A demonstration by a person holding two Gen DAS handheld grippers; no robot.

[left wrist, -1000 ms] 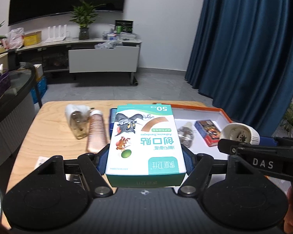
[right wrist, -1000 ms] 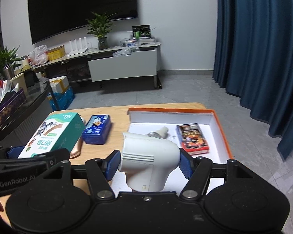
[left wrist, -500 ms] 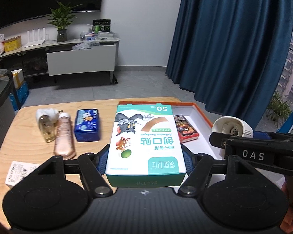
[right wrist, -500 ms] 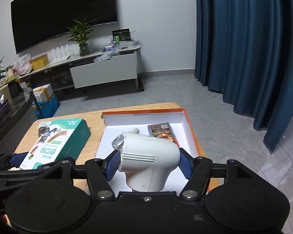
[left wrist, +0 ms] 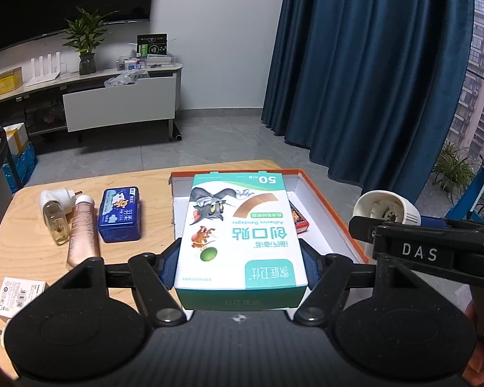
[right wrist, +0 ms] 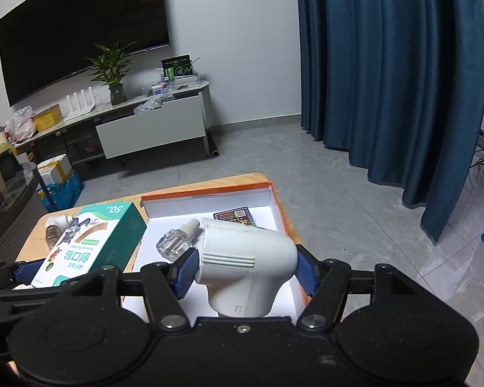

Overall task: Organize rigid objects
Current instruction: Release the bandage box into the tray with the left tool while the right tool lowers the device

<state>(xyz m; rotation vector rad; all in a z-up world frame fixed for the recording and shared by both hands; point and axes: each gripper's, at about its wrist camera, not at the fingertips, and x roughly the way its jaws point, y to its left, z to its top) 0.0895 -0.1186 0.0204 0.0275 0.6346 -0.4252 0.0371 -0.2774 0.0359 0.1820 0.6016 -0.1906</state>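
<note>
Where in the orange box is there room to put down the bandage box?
Bare white floor lies in the orange box along its left wall, nearer than the clear bottle. The far end is crowded by that bottle and the red card pack.

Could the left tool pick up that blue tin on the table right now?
Probably not yet. The left tool is already shut on the bandage box, so its jaws are full. The blue tin itself lies unobstructed on the table.

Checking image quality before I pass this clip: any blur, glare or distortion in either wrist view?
Left wrist view: sharp, bandage box print legible; fisheye bends the curtain. Right wrist view: sharp, dark vignette in corners, mild floor sheen, white plug-in device evenly lit.
</note>
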